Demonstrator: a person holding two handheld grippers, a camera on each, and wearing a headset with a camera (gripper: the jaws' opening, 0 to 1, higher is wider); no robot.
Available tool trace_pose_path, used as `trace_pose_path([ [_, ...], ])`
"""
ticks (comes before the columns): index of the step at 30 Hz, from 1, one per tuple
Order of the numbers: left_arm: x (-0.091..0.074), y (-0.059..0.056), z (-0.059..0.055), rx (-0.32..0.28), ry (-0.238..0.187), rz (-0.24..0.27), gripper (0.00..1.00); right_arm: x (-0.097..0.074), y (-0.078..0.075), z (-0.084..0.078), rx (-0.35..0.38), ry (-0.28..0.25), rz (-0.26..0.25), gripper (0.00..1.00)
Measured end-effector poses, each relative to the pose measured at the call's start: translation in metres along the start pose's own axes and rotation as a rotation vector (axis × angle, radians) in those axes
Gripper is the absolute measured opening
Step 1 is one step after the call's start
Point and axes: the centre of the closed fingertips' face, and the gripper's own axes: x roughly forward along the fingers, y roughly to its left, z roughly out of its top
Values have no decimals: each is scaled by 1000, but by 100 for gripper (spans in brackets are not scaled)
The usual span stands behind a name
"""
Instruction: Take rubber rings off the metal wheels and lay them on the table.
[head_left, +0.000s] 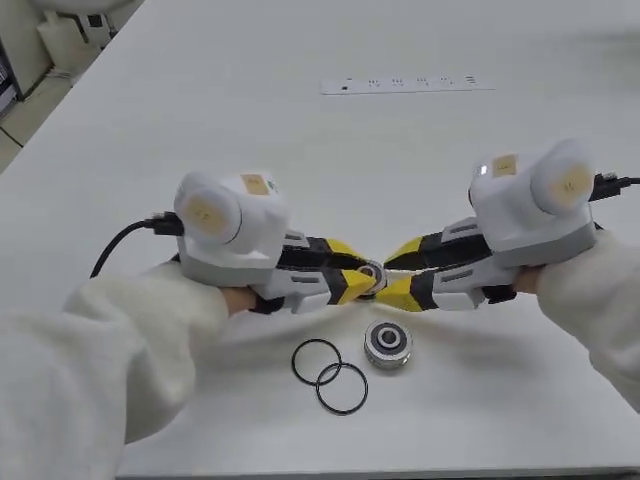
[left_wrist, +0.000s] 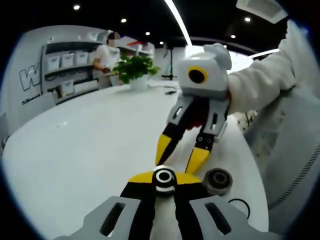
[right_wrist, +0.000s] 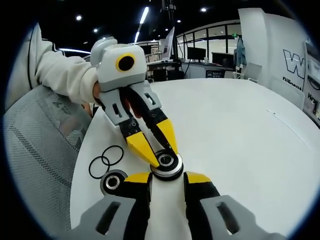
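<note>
Step in hand: by my reading, working a rubber ring off the wheel (right_wrist: 167, 164), which is held in the air between both tongs, just above the tabletop (head_left: 200, 120).
How to do it well: hold the wheel firmly on one side so it cannot spin. Catch only the rubber edge with the other side. Roll the ring off sideways rather than tugging it straight out. Work low, so a ring that slips lands close by.
Left tongs (head_left: 352, 281): narrow, clamped on the wheel from the left.
Right tongs (right_wrist: 167, 178): part open, with a yellow tip on either side of the wheel, touching it or just beside it. I cannot tell whether they press.
Wheel's rim: a dark band runs round it, likely rubber but too small to be sure.
Second wheel (head_left: 387, 342): lies flat on the tabletop, just under the tongs on the person's side.
Loose rings (head_left: 341, 363): two of them, overlapping, flat on the tabletop just beside the second wheel.
Where to lay the next ring: next to those two.
</note>
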Motion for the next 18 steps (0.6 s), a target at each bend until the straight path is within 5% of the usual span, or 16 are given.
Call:
trace_pose_path([
  [18, -1, 0, 0, -5, -8, 7, 14, -3, 1, -3, 32, 24, 16, 15],
])
